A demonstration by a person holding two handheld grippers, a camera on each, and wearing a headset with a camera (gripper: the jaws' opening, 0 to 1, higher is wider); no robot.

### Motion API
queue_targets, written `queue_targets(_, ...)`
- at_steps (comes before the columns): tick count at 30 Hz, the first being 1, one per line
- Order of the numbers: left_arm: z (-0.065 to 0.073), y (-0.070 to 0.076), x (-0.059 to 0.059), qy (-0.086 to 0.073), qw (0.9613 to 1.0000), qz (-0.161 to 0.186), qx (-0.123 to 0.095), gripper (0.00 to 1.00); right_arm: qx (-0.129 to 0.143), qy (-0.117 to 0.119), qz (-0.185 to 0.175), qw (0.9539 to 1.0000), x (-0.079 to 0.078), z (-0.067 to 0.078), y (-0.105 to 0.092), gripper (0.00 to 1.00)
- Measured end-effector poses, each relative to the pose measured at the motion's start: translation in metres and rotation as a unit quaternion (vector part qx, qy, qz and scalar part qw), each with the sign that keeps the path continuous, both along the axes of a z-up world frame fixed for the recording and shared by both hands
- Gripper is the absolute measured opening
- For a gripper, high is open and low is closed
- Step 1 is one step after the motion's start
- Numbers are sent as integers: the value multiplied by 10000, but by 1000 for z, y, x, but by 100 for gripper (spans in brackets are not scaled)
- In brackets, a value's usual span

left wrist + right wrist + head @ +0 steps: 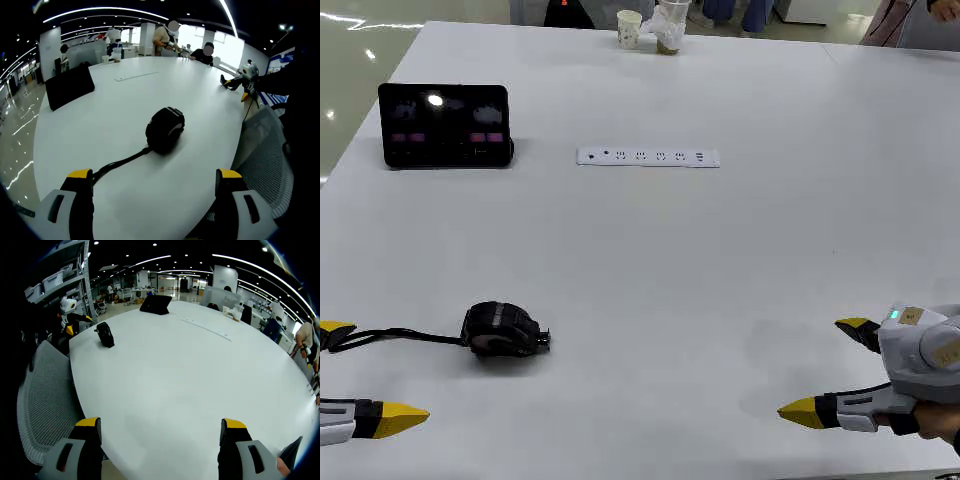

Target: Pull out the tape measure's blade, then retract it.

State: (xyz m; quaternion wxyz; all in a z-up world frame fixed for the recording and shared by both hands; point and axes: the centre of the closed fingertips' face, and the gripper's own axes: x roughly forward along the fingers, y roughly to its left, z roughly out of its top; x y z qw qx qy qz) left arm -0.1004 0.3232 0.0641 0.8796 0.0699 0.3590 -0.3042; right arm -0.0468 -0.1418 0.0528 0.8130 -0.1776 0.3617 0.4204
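Note:
A black tape measure point(502, 329) lies on the white table point(720, 250) at the front left, its black wrist strap trailing left. In the left gripper view the tape measure point(165, 128) sits ahead of my jaws, the strap running toward the left jaw. My left gripper point(345, 378) is open at the table's left front, just left of the tape measure. My right gripper point(835, 370) is open at the front right, far from it. The right gripper view shows the tape measure point(105, 334) far off on the left.
A black tablet point(444, 124) stands at the back left. A white power strip point(648, 157) lies mid-table. Paper cups point(630, 28) stand at the far edge. A grey mesh chair point(45, 395) is by the near edge. People sit at the far end.

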Motion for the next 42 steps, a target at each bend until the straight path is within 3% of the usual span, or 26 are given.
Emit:
queue_targets(16, 0, 0, -1, 25, 9999, -154, 6, 99, -36, -64, -10, 10000, 2, 2, 3, 99)
queue_targets(18, 2, -1, 0, -98, 9996, -254, 86, 99, -33, -63, -21, 10000, 2, 3, 3, 99)
queue_targets(22, 2, -7, -3, -158, 9988, -456, 106, 99, -42, -102, -12, 9999, 6, 3, 3, 99)
queue_targets(26, -4, -10, -6, -35, 9980, -598, 209, 99, -17, -106, -27, 9999, 11, 3, 5, 99)
queue_targets(29, -4, -14, -7, -18, 9970, -748, 177, 99, -44, -242, 178, 9995, 13, 2, 10, 99)
queue_targets(39, -6, -20, 2, 115, 9956, -891, 262, 99, -21, -68, 523, 9986, 10, -3, 32, 99)
queue_targets(42, -6, -18, 5, 162, 9944, -960, 411, 96, -29, -51, 597, 9982, 10, -4, 39, 99)
